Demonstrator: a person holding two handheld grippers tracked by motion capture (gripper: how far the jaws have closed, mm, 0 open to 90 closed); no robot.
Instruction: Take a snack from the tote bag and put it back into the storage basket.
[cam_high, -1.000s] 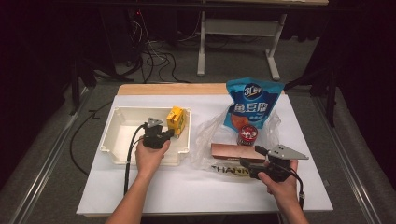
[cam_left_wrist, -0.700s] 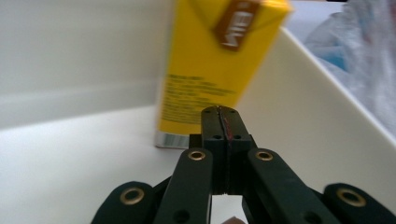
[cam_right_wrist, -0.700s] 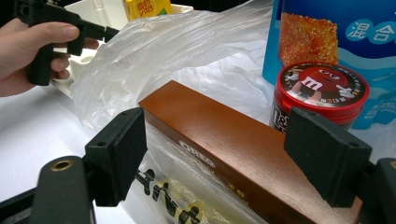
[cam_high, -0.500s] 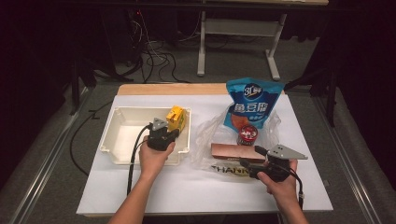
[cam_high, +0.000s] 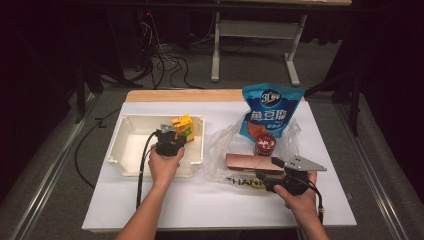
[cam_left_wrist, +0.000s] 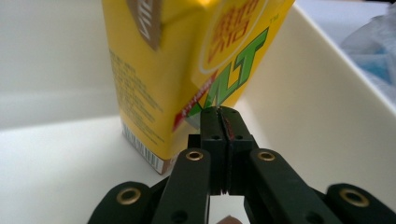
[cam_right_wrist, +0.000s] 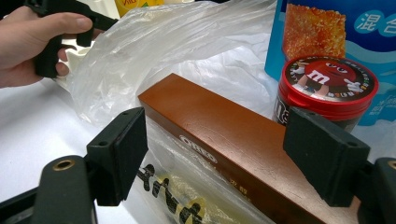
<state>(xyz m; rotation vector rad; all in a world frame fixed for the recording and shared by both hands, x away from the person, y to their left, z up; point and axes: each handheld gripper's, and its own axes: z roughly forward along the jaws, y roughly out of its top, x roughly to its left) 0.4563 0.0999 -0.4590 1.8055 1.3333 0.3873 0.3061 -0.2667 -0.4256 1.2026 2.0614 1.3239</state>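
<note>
A yellow drink carton (cam_high: 182, 125) stands tilted at the right end of a white bin (cam_high: 130, 150). My left gripper (cam_high: 172, 134) is right in front of it. In the left gripper view its jaws are shut together, nothing between them, tips (cam_left_wrist: 219, 121) at the carton (cam_left_wrist: 177, 60)'s lower front edge. My right gripper (cam_high: 267, 169) is open at the near side of a long brown biscuit box (cam_high: 247, 162). In the right gripper view, the box (cam_right_wrist: 219, 140) lies between the spread pads of that gripper (cam_right_wrist: 224, 158), not touched by them.
The brown box lies on a clear plastic bag (cam_high: 225, 145). Behind it stand a red-lidded candy tub (cam_high: 265, 144) and a blue snack bag (cam_high: 267, 115). The bin's right wall (cam_left_wrist: 303, 93) rises close beside the carton. White table sheet (cam_high: 200, 205) lies in front.
My left gripper has crept slightly right and forward, closer to the carton. The right gripper has stayed put.
</note>
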